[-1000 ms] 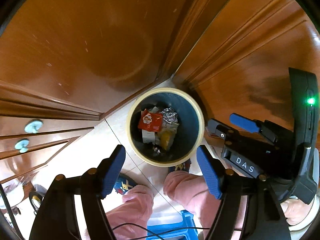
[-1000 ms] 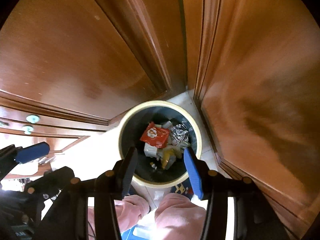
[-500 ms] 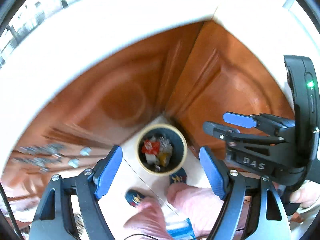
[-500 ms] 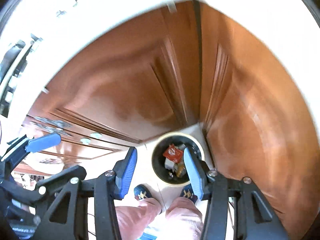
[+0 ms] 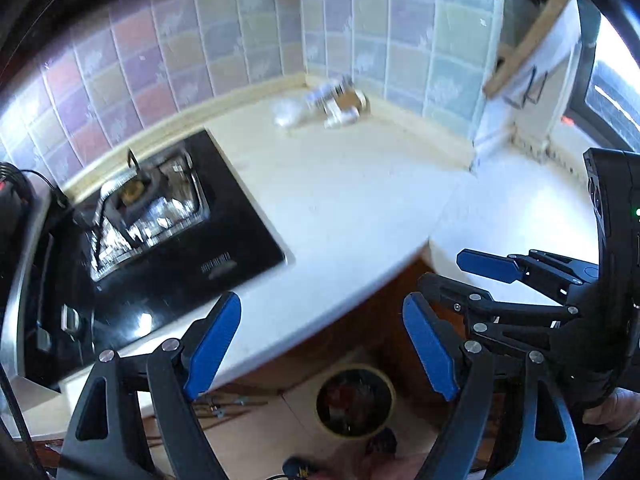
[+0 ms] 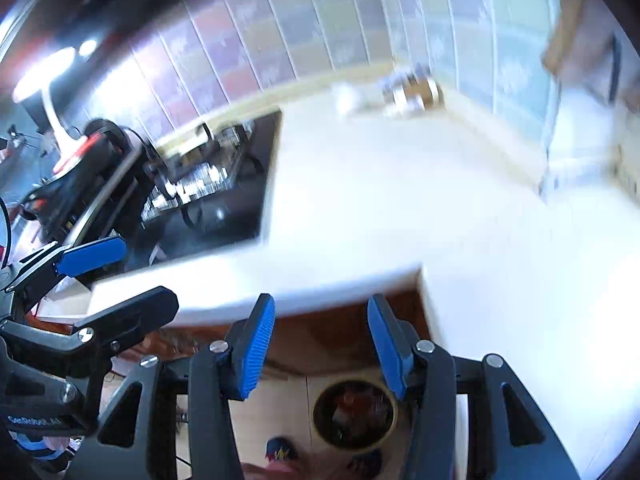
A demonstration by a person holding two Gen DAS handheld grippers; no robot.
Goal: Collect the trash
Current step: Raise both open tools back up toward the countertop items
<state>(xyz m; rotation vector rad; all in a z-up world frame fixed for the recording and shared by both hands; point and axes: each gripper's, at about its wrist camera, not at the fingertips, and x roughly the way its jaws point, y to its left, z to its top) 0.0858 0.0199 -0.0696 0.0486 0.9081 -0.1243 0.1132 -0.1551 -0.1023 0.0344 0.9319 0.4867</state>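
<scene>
A round trash bin (image 5: 354, 400) with a cream rim stands on the floor below the counter, with wrappers inside; it also shows in the right wrist view (image 6: 355, 412). A small pile of trash (image 5: 332, 106), white wrappers and small bottles, lies in the far corner of the white counter (image 5: 360, 200); in the right wrist view the pile (image 6: 400, 94) is blurred. My left gripper (image 5: 324, 340) is open and empty above the counter edge. My right gripper (image 6: 322, 346) is open and empty beside it.
A black glass stove (image 5: 152, 240) with a burner is set into the counter at the left. A tiled wall (image 5: 280, 32) backs the counter. A window ledge (image 5: 540, 136) is at the right. Wooden cabinet doors (image 5: 360, 332) stand below the counter.
Both grippers have risen from just over the bin to above the counter edge and tilted up. The counter, stove and far trash pile have come into view. Both stay open.
</scene>
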